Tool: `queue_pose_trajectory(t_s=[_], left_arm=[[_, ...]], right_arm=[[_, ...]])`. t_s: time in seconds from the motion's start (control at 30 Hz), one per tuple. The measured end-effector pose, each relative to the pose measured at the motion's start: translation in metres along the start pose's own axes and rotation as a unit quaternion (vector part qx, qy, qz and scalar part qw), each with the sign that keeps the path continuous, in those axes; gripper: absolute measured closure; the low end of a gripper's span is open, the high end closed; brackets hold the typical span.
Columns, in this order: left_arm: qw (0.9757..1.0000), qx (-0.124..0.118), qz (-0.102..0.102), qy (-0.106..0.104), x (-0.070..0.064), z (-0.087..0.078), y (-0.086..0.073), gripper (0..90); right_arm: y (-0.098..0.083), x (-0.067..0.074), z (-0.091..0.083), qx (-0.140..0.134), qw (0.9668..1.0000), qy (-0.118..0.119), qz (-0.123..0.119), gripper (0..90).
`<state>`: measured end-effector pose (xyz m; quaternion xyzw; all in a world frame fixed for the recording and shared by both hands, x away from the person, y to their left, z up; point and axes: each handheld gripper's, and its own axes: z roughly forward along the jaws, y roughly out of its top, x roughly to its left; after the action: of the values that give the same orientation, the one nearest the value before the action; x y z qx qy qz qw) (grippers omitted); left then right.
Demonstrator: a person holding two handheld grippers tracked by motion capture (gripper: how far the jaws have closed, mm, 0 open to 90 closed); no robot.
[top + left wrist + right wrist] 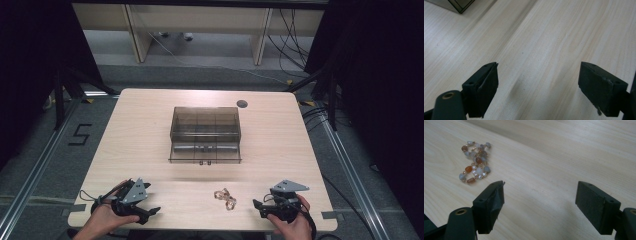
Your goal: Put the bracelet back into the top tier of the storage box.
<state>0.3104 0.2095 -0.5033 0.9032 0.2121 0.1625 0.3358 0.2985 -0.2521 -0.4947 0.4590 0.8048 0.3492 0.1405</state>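
A beaded bracelet [225,197] of orange, grey and pearl beads lies coiled on the wooden table [150,125] near its front edge. The bracelet [474,161] sits ahead and to the left of my right gripper's jaws. My right gripper [258,207] rests at the front right, open, with bare table between its jaws [540,202]. My left gripper [152,212] rests at the front left, also open and holding nothing [537,86]. A smoky transparent box [205,134] with inner compartments stands at the table's middle.
A corner of the box [461,5] appears at the top left of the left gripper view. A round dark cable hole [242,104] sits at the table's far right. Black stands and cables flank the table on the floor.
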Motion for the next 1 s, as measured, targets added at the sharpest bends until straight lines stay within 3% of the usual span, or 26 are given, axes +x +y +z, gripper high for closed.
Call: queue_pose_trajectory(t_s=[0.07, 0.17, 0.2, 0.3, 0.33, 0.37, 0.4, 0.57, 0.6, 0.63, 0.7, 0.77, 0.8, 0.97, 1.0], left_arm=[[1.0, 0.0, 0.0, 0.0, 0.0, 0.0, 0.0, 16.4], [1.0, 0.0, -0.001, 0.0, 0.0, 0.0, 0.0, 16.4], [1.0, 0.0, -0.001, 0.0, 0.0, 0.0, 0.0, 16.4], [1.0, 0.0, -0.001, 0.0, 0.0, 0.0, 0.0, 16.4], [1.0, 0.0, 0.0, 0.0, 0.0, 0.0, 0.0, 16.4], [1.0, 0.0, -0.001, -0.001, 0.0, 0.0, 0.0, 16.4], [1.0, 0.0, -0.001, -0.001, 0.0, 0.0, 0.0, 16.4], [1.0, 0.0, -0.002, -0.002, 0.001, 0.001, 0.0, 16.4], [1.0, 0.0, -0.002, -0.002, 0.001, 0.001, 0.0, 16.4], [1.0, 0.0, -0.002, -0.002, 0.001, 0.0, 0.0, 16.4], [1.0, 0.0, -0.002, -0.001, 0.001, 0.0, 0.0, 16.4], [1.0, 0.001, -0.001, -0.001, 0.001, 0.001, 0.0, 16.4], [1.0, 0.0, -0.002, -0.001, 0.001, 0.001, 0.0, 16.4], [1.0, 0.0, -0.002, -0.006, 0.001, 0.001, 0.0, 16.4], [1.0, 0.0, -0.003, -0.006, 0.001, 0.001, 0.0, 16.4]], right_arm=[[0.0, 0.0, 0.0, 0.002, 1.0, 0.002, -0.005, 23.9], [0.0, 0.003, -0.001, 0.014, 0.9999, 0.002, 0.007, 23.9], [0.001, 0.002, 0.001, 0.009, 0.9999, 0.009, -0.006, 24.0], [0.002, 0.005, -0.001, 0.023, 0.9997, 0.004, 0.008, 24.2], [0.001, 0.004, 0.001, 0.017, 0.9998, 0.009, -0.005, 24.4], [0.002, 0.006, 0.0, 0.021, 0.9998, 0.006, 0.004, 24.5], [0.004, 0.006, 0.0, 0.024, 0.9996, 0.009, -0.011, 24.6], [0.007, 0.007, 0.001, 0.028, 0.999, 0.014, -0.032, 25.2], [0.008, 0.01, -0.001, 0.037, 0.9991, 0.015, -0.017, 25.4], [0.01, 0.01, 0.0, 0.038, 0.9984, 0.017, -0.037, 25.7], [0.012, 0.012, -0.002, 0.045, 0.9984, 0.019, -0.028, 26.1], [0.014, 0.014, 0.0, 0.035, 0.9984, 0.017, -0.041, 26.3], [0.019, 0.017, -0.003, 0.049, 0.9978, 0.02, -0.04, 26.3], [0.026, 0.022, -0.001, 0.057, 0.9967, 0.02, -0.054, 26.7], [0.029, 0.025, 0.001, 0.069, 0.996, 0.023, -0.053, 26.7]])
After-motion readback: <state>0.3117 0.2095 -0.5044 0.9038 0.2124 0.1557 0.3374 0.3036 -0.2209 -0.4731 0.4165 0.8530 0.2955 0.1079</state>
